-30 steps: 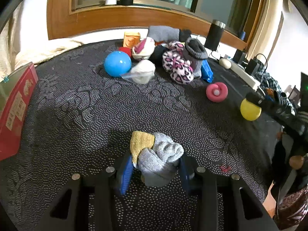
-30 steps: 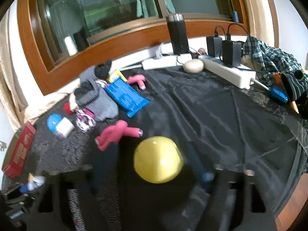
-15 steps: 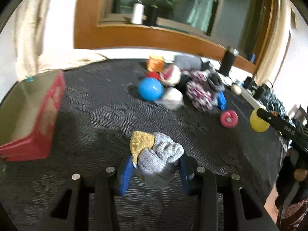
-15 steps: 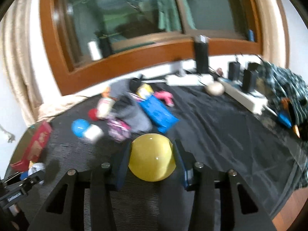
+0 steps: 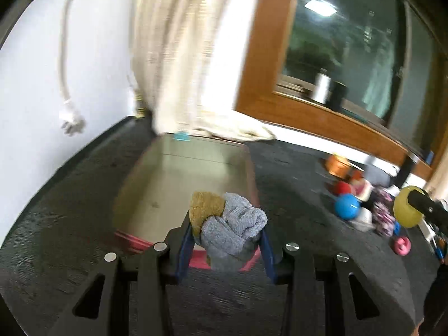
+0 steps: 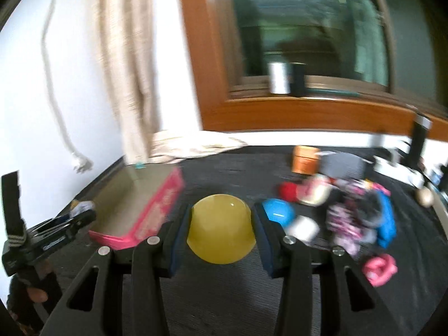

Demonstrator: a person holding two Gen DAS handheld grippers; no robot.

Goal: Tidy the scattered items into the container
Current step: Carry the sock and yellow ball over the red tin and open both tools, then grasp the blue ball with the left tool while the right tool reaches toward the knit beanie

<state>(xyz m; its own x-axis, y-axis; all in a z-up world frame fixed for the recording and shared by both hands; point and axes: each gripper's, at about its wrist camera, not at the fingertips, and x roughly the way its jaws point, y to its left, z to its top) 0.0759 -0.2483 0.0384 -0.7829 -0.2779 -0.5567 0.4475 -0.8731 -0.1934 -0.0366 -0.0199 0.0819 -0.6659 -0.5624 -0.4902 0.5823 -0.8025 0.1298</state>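
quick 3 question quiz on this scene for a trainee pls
1. True or false: the left gripper is shut on a rolled sock bundle.
2. What does the right gripper hold? A) blue ball B) yellow ball C) pink ring
3. Fill in: the red box on the table looks ____ inside.

Key: 1 true; 2 B, the yellow ball; 3 empty.

Grey and mustard sock bundle [image 5: 229,225]; yellow ball [image 6: 221,229]; pink-red box [image 6: 156,207] with tan inside; blue ball [image 6: 277,213]; dark dotted table [image 5: 294,190]; blue claw pads [image 6: 261,240].
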